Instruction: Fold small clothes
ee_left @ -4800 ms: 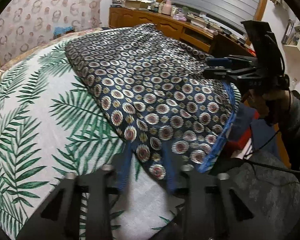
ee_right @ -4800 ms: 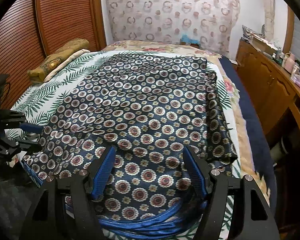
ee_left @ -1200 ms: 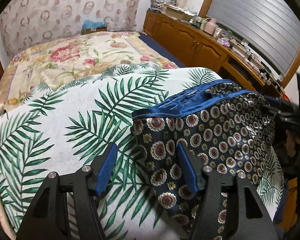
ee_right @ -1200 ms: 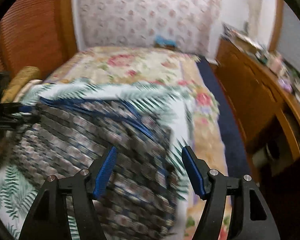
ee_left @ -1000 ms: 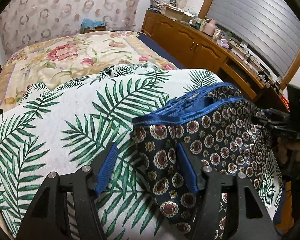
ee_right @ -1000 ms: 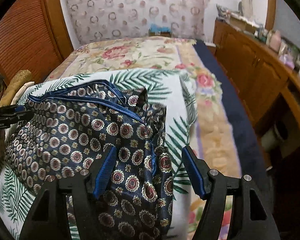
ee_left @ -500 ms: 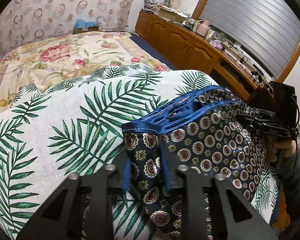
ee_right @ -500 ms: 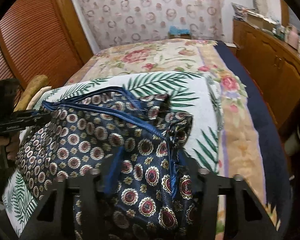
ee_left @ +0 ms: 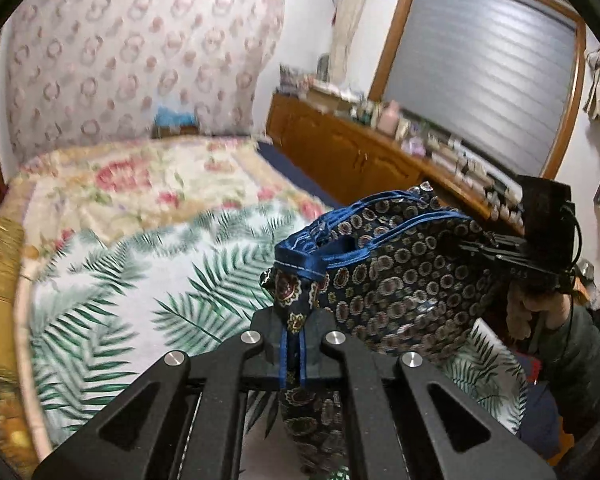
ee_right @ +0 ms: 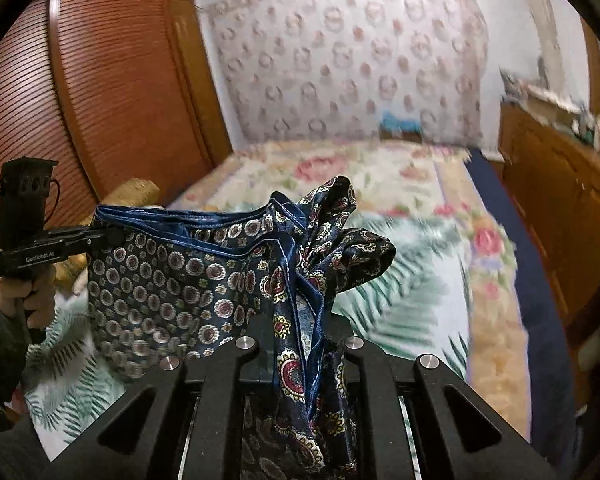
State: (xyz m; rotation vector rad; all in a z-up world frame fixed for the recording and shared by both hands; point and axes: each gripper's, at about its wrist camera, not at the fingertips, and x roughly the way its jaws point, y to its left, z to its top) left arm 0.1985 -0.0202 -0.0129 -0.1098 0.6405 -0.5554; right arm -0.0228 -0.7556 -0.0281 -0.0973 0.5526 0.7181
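Your left tongs (ee_left: 293, 354) have just squeezed shut on one blue-edged corner of the dark patterned cloth (ee_left: 396, 276). Your right tongs (ee_right: 298, 350) have just been closing too, and they pinch a thick bunch at the other end. The cloth hangs between them, up off the bed (ee_left: 148, 280) with its leafy cover. It may slip, because it looks smooth and shiny. The layers could slide apart and spoil the fold. It is dark blue with round flower dots, folded over, with wrinkly ends.

"GenRobot.AI" in white on the side of the left hand-held gripper (ee_right: 100, 238); nothing else legible.
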